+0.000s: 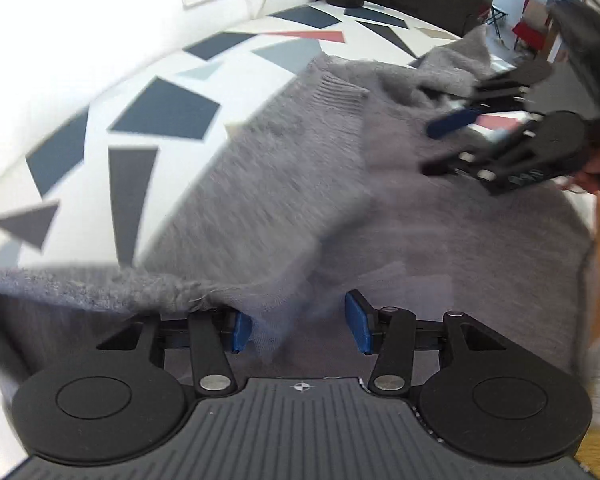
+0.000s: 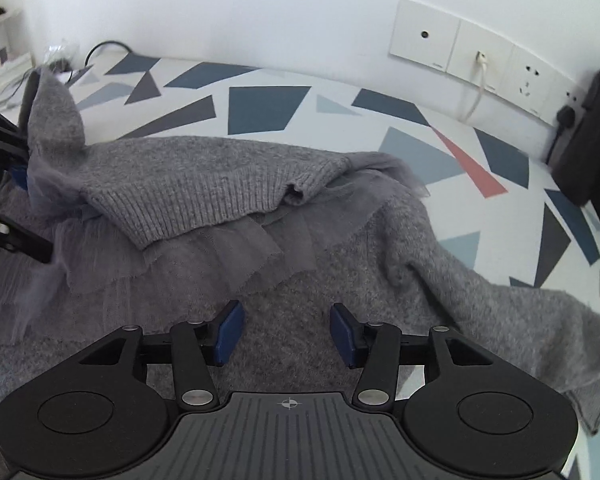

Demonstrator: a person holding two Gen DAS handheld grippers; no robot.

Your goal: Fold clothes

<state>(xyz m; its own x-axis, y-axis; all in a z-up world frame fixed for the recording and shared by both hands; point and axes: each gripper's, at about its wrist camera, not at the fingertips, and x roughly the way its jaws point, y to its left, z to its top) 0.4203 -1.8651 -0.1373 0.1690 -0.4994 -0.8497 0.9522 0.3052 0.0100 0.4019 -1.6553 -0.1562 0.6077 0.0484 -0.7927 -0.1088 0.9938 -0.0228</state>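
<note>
A grey knit sweater with a sheer grey tulle trim lies spread over a desk whose white cover is printed with blue, grey and red shards. The right wrist view gives the clearest look: one ribbed hem is folded over the body with the tulle spilling from under it, and a sleeve trails off to the right. Here the right tongs stand wide apart above the knit with nothing between their blue pads. At the left edge, part of the left tongs appears beside a raised peak of fabric. The left wrist view, blurred, shows the left tongs also parted widely; tulle and a fuzzy knit edge drape across the left pad, but the jaws do not pinch it. Only this view shows the right tongs from outside, open over the sweater, plus red chairs far behind. Both views show wall sockets.
</note>
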